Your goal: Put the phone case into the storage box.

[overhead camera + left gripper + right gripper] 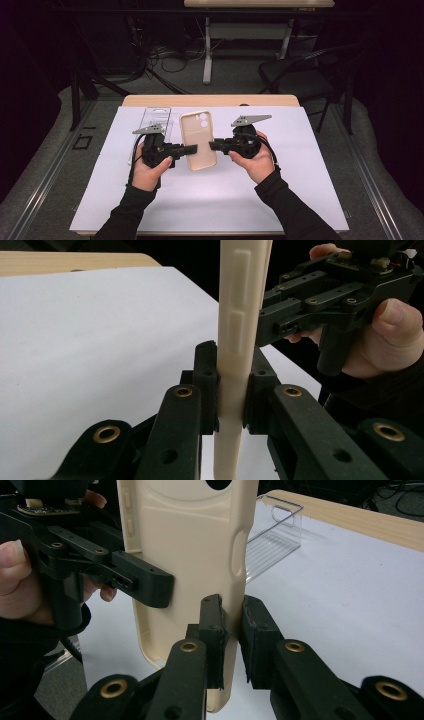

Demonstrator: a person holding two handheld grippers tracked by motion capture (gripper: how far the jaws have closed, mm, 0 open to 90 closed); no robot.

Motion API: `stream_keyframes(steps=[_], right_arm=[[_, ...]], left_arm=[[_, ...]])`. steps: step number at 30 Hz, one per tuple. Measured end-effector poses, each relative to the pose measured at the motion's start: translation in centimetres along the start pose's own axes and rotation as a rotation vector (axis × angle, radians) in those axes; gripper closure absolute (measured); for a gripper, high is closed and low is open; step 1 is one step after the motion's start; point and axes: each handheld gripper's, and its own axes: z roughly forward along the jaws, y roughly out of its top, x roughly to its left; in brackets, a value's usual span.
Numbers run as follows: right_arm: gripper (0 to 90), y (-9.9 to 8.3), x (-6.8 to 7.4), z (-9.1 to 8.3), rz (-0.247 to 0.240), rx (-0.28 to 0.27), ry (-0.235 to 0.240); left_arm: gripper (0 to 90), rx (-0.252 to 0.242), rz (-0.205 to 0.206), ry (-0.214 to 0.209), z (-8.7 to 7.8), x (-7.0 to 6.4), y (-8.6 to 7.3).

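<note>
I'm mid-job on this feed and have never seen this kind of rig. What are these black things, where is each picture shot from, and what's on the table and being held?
There is no robot arm here: a person holds a two-jaw tool in each hand. The high view looks down from above the table, which is covered in white. The left gripper and right gripper each carry a camera looking along their own black jaws, which gives the other two pictures.

Both grippers are shut on one thing, a beige phone case, each pinching an opposite long edge. The left gripper view shows the case edge-on; the right gripper view shows its hollow inside. On the table behind lies a clear plastic package.
</note>
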Motion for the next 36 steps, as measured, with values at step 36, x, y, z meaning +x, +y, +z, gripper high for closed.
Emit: stream_keyframes(steps=[36], right_arm=[[82.6,-0.6,-1.0,-0.1,0.023,-0.016,0.074]], left_arm=[[79.9,0.010,0.002,-0.009,0.1,0.0,0.0]])
